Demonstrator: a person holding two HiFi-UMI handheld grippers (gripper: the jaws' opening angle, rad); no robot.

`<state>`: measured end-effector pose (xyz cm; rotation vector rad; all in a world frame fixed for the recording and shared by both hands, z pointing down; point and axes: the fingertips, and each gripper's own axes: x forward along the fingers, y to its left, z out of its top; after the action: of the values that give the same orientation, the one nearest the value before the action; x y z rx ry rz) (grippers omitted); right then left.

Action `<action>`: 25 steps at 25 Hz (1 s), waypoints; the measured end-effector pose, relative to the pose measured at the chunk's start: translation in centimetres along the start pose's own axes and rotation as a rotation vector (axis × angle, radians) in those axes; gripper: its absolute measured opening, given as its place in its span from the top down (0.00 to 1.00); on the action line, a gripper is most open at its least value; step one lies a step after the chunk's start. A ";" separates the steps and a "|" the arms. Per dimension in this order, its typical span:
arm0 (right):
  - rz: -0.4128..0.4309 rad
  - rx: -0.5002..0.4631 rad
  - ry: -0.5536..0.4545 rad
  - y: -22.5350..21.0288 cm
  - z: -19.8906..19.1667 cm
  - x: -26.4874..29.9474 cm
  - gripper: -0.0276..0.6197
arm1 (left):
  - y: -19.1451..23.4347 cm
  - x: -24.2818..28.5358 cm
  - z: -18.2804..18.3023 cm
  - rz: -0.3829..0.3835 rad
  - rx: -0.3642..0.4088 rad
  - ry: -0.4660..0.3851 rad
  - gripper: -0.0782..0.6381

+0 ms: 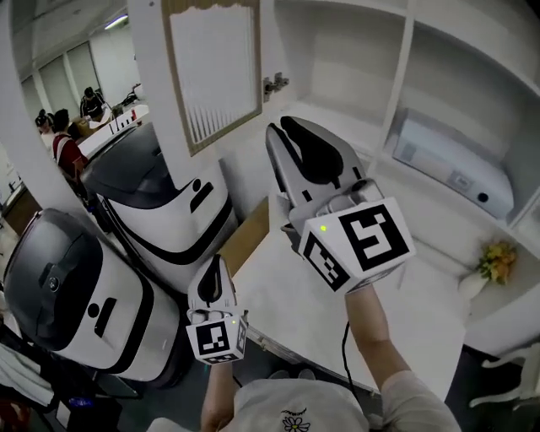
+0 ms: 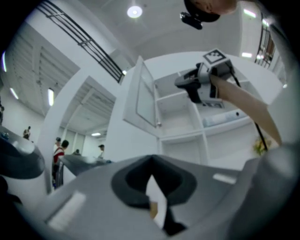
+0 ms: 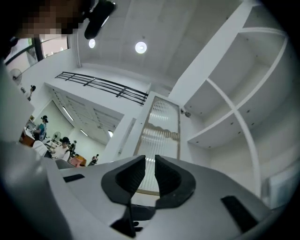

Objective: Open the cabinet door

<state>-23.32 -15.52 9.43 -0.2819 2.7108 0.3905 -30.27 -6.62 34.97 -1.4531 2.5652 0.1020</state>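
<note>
Standing open, the cabinet door (image 1: pixel 215 72) loses its top in head view.

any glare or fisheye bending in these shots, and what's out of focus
Head view: even light, the cabinet door sharp. Left gripper view: a ceiling lamp flares white, near foreground soft. Right gripper view: shelves curve strongly, corners go black.
</note>
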 end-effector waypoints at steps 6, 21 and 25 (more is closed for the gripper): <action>-0.227 -0.107 0.024 -6.7 1.3 -9.1 0.88 | -8.6 2.8 2.9 -0.210 -0.018 -0.059 0.88; -0.646 -0.166 0.225 -11.2 -5.0 -26.3 0.96 | -22.8 2.2 6.1 -0.575 -0.059 -0.125 0.88; -0.729 -0.171 0.284 -10.7 -8.0 -29.8 0.96 | -24.8 1.6 6.0 -0.630 -0.065 -0.134 0.88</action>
<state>3.57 -23.84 26.05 -1.4030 2.5912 0.3768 -9.10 -19.88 29.60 -2.1160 1.9078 0.1811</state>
